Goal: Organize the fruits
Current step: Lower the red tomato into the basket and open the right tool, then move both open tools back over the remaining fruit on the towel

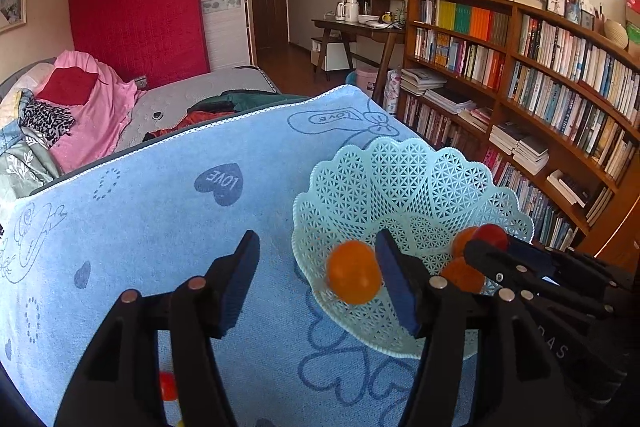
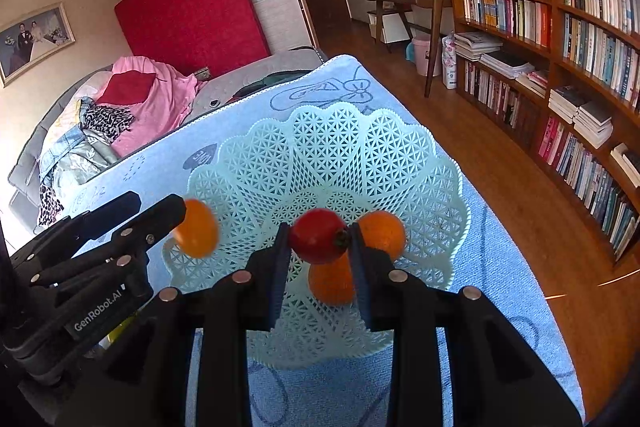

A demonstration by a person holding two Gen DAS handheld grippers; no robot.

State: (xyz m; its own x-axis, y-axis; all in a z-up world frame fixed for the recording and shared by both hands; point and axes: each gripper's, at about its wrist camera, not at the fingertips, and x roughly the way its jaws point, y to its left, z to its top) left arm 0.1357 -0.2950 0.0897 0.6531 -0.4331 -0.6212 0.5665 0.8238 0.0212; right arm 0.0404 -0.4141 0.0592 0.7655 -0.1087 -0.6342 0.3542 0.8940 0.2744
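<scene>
Nearest, right hand-held gripper (image 2: 319, 259) clamped on a red fruit (image 2: 318, 241), held above the basket (image 2: 332, 155) floor. Just left, left hand-held gripper (image 1: 316, 279) with jaws about half apart and gripping nothing; an orange (image 1: 354, 271) blurred between the pads, touching neither, apparently dropping at the basket's near-left rim. Two more oranges (image 2: 382, 229) already in the basket, under and right of the red fruit. Beyond, basket on a blue towel (image 1: 160, 195) over the table. Farther off, bed (image 1: 188, 103) and bookshelves (image 1: 540, 67).

Risks: falling orange striking the sloped rim and rolling out onto the towel; red fruit, released from this height, bouncing off the oranges beneath and knocking one loose; light basket skidding.
</scene>
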